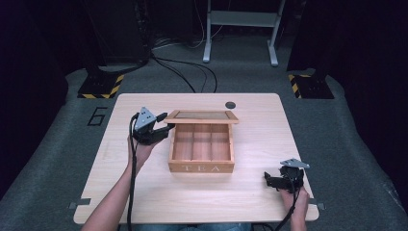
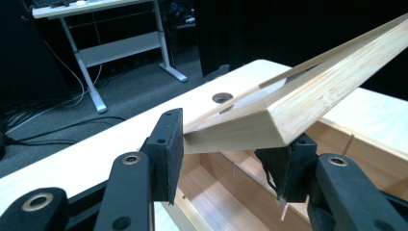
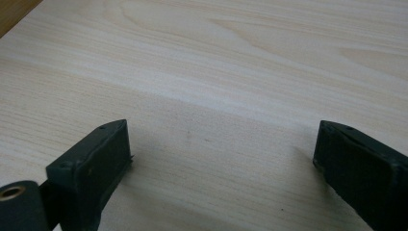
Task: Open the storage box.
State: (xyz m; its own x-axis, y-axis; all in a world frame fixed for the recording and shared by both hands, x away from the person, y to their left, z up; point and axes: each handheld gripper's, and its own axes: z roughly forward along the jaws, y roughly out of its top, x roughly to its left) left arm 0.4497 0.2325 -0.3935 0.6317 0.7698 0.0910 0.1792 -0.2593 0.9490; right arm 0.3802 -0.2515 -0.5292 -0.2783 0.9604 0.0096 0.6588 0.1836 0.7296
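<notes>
While the left gripper (image 2: 223, 159) sits at about nine o'clock from the light wooden tea box with three compartments (image 1: 202, 149), its jaws bracket the near corner of the box's wood-framed hinged lid with a glass pane (image 2: 308, 91), one pad standing a little off the left face of that corner; whether the other pad still presses the wood I cannot tell, so the hold looks slack rather than firm. The risk, as I judge it, lies there: the lid stands raised on its back hinge, and if the jaws part further it could drop shut with a clap, or its corner could catch on a pad and jerk the box across the pale wood-grain worktop (image 1: 144, 192). The box sits near the worktop's centre, open and empty, its dividers running front to back and the letters TEA on its front wall. Far off at about four o'clock, the right gripper (image 3: 223, 159) rests low over bare worktop, jaws spread wide with nothing between them.
</notes>
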